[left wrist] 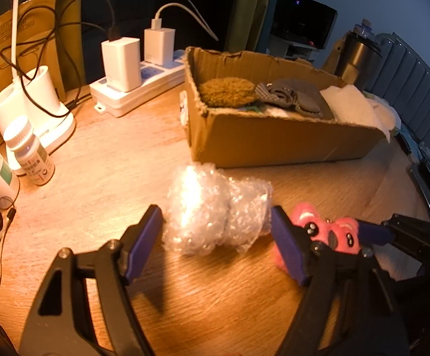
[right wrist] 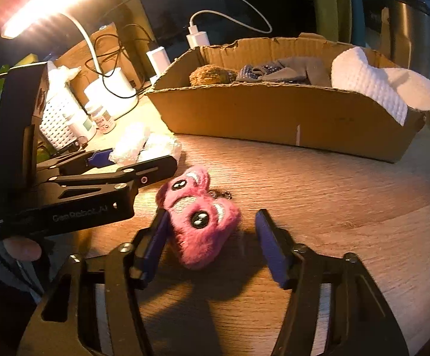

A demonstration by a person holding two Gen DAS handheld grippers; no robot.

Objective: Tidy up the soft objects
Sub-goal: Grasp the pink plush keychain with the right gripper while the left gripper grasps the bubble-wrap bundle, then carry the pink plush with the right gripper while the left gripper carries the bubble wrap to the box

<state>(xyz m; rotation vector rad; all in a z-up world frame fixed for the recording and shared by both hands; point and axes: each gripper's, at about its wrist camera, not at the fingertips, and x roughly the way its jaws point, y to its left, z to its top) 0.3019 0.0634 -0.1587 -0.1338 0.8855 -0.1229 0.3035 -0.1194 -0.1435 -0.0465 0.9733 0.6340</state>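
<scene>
A crumpled wad of bubble wrap lies on the wooden table between the blue pads of my left gripper, which is open around it without squeezing it. To its right lies a pink plush toy with googly eyes. In the right wrist view the plush toy sits between the fingers of my open right gripper; the left pad touches it and the right pad stands apart. The left gripper shows there too, flanking the bubble wrap. Behind stands an open cardboard box holding a brown fuzzy item, grey fabric and a white towel.
A power strip with chargers and cables lies at the back left. Pill bottles and a white lamp base stand at the left; the lit lamp head hangs above. A white basket and a steel flask stand nearby.
</scene>
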